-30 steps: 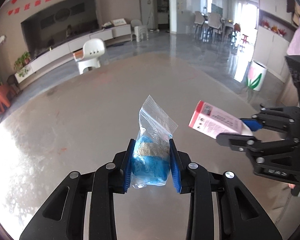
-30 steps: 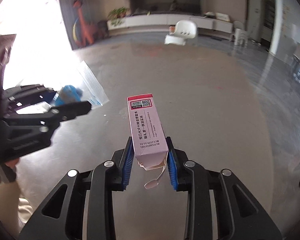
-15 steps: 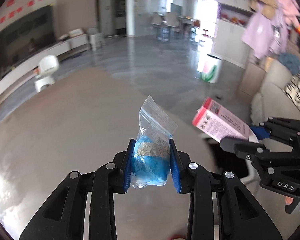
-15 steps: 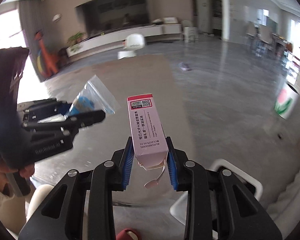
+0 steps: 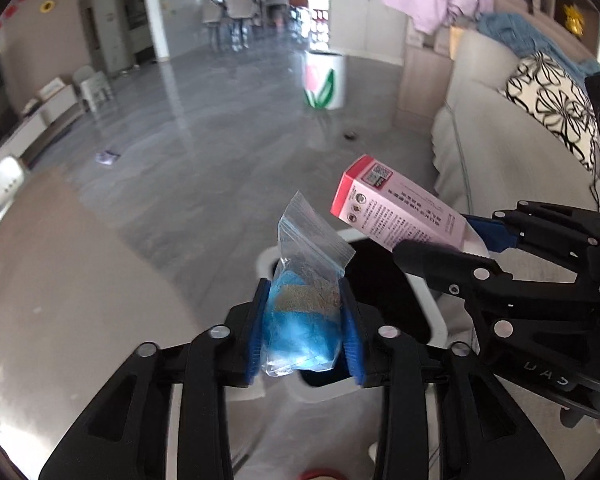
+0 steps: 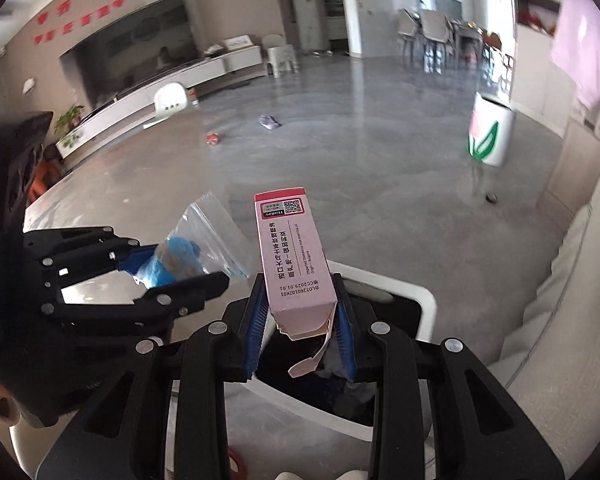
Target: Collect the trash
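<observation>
Both loads have swung from open floor to just above the white-rimmed bin at lower centre, the left gripper clamping the plastic bag, the right gripper the pink carton, so dropping seems next.

Blue-filled zip bag upright; pink carton tilted, torn; black-lined bin below.

Both views are lit by bright daylight, and pale glare is thrown across the glossy floor. Straight lines are bent hard by the fisheye (edges are cut to black). The distant chairs are smeared by blur.
</observation>
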### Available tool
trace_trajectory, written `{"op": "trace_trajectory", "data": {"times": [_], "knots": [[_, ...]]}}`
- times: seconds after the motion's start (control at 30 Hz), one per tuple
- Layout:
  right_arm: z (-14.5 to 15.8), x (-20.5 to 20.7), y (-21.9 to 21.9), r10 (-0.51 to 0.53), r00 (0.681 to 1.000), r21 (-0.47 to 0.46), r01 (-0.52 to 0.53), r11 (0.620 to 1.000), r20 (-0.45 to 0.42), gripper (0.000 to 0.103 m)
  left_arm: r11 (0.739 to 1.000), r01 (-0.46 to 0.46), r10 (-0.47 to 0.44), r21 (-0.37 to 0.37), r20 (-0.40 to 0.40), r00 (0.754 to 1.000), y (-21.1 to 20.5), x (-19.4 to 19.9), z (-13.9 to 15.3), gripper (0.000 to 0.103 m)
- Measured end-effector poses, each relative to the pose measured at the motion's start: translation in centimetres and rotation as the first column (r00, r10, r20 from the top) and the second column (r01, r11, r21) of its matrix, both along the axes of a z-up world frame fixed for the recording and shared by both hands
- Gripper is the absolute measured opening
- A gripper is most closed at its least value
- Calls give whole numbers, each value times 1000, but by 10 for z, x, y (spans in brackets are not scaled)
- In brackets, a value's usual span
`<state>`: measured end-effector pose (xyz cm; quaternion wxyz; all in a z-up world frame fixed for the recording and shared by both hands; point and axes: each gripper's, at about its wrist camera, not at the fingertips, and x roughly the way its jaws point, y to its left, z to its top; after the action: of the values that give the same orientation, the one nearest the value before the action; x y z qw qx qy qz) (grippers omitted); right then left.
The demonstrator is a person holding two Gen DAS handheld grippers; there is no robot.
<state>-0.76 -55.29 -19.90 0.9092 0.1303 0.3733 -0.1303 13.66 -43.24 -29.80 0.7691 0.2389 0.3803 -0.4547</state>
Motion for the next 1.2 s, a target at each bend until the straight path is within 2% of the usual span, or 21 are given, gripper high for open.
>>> {"op": "trace_trajectory", "data": {"times": [0.03, 0.07, 0.1, 0.17, 0.37, 0.53, 0.6, 0.63, 0.67, 0.7, 0.77, 0.93, 1.07, 1.2], "knots": [[-4, -6, -8, -13, 1000, -3, 13, 1000, -3, 33, 999, -26, 25, 40, 12, 1000, -12, 3, -7, 64], [-8, -12, -19, -27, 1000, 17, 27, 999, -5, 33, 996, -49, 47, 78, 30, 998, -18, 5, -13, 97], [-13, -13, -26, -38, 999, 35, 39, 999, -5, 33, 996, -52, 49, 76, 40, 998, -20, 5, -16, 99], [-19, -16, -38, -53, 999, 43, 53, 998, -11, 33, 997, -46, 43, 58, 54, 998, -22, 3, -19, 99], [-35, -15, -46, -52, 998, 63, 54, 997, -22, 33, 995, -51, 42, 86, 98, 994, -18, 5, -25, 99], [-49, -2, -42, -31, 997, 28, 33, 999, -68, 34, 995, -84, 76, 60, 116, 990, -8, 12, -13, 99], [-53, 4, -37, -15, 994, -1, 15, 1000, -104, 48, 995, -91, 85, 49, 117, 989, -7, 13, -7, 99], [-53, 4, -36, -20, 994, -20, 18, 1000, -106, 75, 995, -95, 90, 36, 118, 989, -4, 14, -2, 99], [-51, 4, -34, -25, 995, -42, 21, 999, -97, 95, 995, -98, 95, 27, 120, 988, -3, 14, 1, 98], [-49, 3, -33, -24, 996, -55, 20, 998, -87, 98, 995, -101, 99, 12, 122, 988, 0, 15, 6, 98], [-46, 2, -34, -32, 996, -73, 26, 997, -81, 98, 995, -103, 102, -2, 121, 987, 0, 14, 10, 98], [-35, -7, -43, -57, 997, -27, 56, 998, -42, 98, 992, -118, 121, -36, 122, 985, 7, 17, 23, 98], [-11, -13, -35, -57, 998, -32, 57, 998, 17, 98, 988, -139, 147, -69, 118, 982, 21, 19, 33, 98], [16, -10, -11, -8, 997, -51, 12, 999, 73, 98, 978, -185, 196, -100, 121, 973, 43, 22, 47, 98]]}}
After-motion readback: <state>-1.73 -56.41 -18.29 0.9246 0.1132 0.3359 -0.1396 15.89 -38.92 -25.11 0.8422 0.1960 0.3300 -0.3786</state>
